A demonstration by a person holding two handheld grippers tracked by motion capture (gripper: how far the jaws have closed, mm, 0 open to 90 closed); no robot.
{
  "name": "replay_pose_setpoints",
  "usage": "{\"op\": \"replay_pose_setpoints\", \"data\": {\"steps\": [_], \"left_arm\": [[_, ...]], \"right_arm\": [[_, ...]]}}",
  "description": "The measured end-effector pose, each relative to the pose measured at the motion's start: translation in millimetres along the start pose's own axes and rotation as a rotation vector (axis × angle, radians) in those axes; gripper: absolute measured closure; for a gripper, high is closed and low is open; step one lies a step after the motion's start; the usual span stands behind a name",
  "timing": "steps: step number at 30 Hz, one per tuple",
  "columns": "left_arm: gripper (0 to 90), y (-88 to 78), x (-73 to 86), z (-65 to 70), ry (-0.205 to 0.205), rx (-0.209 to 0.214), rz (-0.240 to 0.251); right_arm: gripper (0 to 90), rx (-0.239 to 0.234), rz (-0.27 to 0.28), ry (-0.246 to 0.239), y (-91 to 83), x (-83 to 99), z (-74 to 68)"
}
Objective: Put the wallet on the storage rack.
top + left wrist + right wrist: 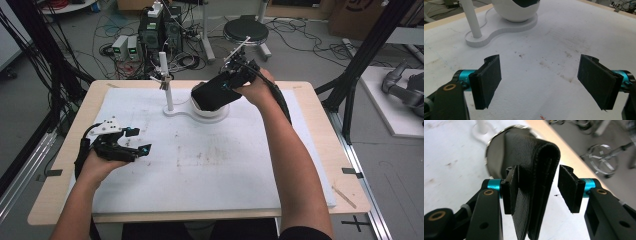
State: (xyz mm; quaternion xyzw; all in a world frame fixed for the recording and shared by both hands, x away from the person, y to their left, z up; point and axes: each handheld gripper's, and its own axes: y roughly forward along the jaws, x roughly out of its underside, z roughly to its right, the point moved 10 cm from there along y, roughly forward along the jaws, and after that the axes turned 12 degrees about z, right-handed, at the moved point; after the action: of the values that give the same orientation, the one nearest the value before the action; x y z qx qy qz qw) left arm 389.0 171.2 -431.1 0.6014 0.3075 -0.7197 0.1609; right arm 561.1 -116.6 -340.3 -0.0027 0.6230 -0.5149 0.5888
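Leather fills the middle of my right gripper view: a folded black wallet stands on edge between the jaws of my right gripper. One pad lies against the fold's flat side; the other stands clear of it with a strip of white showing in the gap, so the jaws are half apart and not pressing. Behind the wallet, at the upper left of that frame, curves the shiny inside of a white bowl, and the wallet's far end reaches into it.

From the high view, the same things sit at the upper middle of the frame. There the wallet leans over the bowl, which rests on a white figure-eight base beside a thin white post. My right gripper comes at it from the right, but the jaws' gap cannot be made out from up there.

My left gripper lies at the left of the high view, low over the white sheet on the bench, well apart from the bowl. Its own view shows what the high one blurs: both pads spread wide with nothing between them, and the stained sheet beneath. At the top of that frame are the bowl's rounded underside, the base and the post's foot.
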Motion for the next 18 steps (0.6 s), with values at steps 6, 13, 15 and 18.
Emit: {"op": "replay_pose_setpoints", "data": {"steps": [6, 13, 15, 18], "left_arm": [[18.3, -1.1, -2.6, 2.5, 0.019, 0.015, 0.024], [18.3, -2.4, -2.9, 0.2, 0.007, 0.008, 0.034], [18.3, -2.0, -2.6, 0.8, 0.009, 0.018, 0.037], [18.3, -0.7, -3.5, 1.7, 0.009, 0.028, 0.046]], "right_arm": [[47.9, 0.089, 0.035, 0.068, -2.4, 8.0, 17.2], [43.8, 0.138, 0.051, 0.147, 7.2, 21.0, 27.2], [42.8, 0.143, 0.054, 0.164, 9.9, 22.5, 30.4], [41.6, 0.144, 0.051, 0.166, 10.4, 24.2, 32.3]]}}
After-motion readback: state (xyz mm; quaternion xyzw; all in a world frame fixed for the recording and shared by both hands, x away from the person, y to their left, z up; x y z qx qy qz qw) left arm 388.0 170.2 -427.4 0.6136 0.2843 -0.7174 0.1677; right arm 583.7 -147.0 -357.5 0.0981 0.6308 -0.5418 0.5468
